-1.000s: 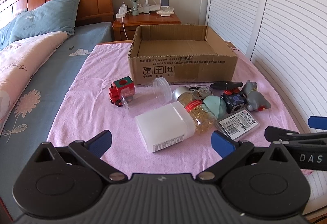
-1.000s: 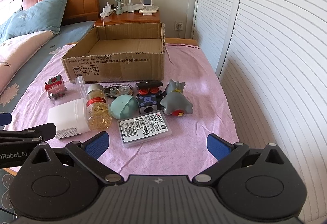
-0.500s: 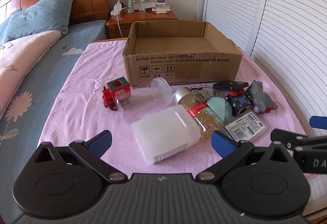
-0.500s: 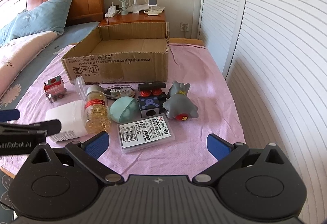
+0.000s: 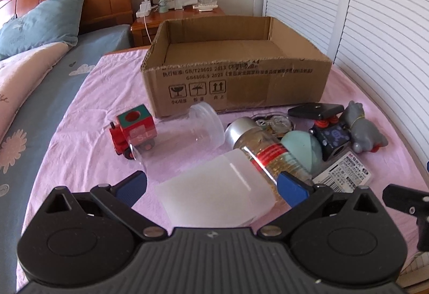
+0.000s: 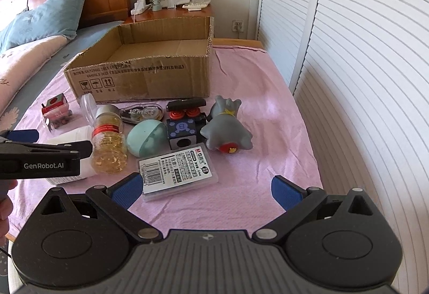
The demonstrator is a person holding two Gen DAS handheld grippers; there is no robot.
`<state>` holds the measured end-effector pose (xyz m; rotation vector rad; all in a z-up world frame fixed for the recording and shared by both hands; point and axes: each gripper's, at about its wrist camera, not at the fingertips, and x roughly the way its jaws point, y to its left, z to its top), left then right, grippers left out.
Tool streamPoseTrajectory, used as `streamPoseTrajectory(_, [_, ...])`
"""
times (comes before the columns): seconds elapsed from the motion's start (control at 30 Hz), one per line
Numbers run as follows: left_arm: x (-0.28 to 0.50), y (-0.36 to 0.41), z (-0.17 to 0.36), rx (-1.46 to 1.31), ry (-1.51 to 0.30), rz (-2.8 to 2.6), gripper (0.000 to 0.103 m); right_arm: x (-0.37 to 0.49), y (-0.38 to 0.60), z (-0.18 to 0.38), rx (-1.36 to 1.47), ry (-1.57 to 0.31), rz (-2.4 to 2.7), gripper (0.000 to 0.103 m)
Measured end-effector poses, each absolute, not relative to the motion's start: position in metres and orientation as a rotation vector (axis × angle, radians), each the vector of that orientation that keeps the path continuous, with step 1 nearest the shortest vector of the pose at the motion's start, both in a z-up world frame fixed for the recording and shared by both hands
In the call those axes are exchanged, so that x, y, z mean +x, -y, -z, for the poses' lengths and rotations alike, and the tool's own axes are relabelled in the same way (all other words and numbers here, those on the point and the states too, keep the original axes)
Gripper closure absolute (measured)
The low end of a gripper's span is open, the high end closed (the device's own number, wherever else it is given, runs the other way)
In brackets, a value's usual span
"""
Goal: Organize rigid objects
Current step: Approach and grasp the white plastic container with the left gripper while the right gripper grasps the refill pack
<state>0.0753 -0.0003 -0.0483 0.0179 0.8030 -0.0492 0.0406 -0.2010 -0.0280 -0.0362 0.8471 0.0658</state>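
**Crowded pile, open grippers: where the first pick may fail**

The left gripper is held wide and empty, its blue pads straddling the white translucent container that lies on its side at the near edge of the pink-covered table. The right gripper is likewise spread wide and empty, just short of the flat labelled case. The cardboard box stands open and empty behind the pile.

Several risks are judged likely. The white container touches the capsule bottle, so a closing pad may catch both, or the bottle may be nudged and set rolling. The clear plastic jar lies on its side against the red toy train and could roll if knocked. The thin case offers little height, so a grip may slip off or the cloth be pinched with it
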Motion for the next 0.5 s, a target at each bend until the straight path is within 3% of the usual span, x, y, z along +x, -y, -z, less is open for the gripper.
streamPoseTrajectory(0.5, [0.048,-0.04,0.05,-0.004,-0.831,0.038,0.0,0.043,0.202,0.04,-0.074,-0.88,-0.096,0.0])
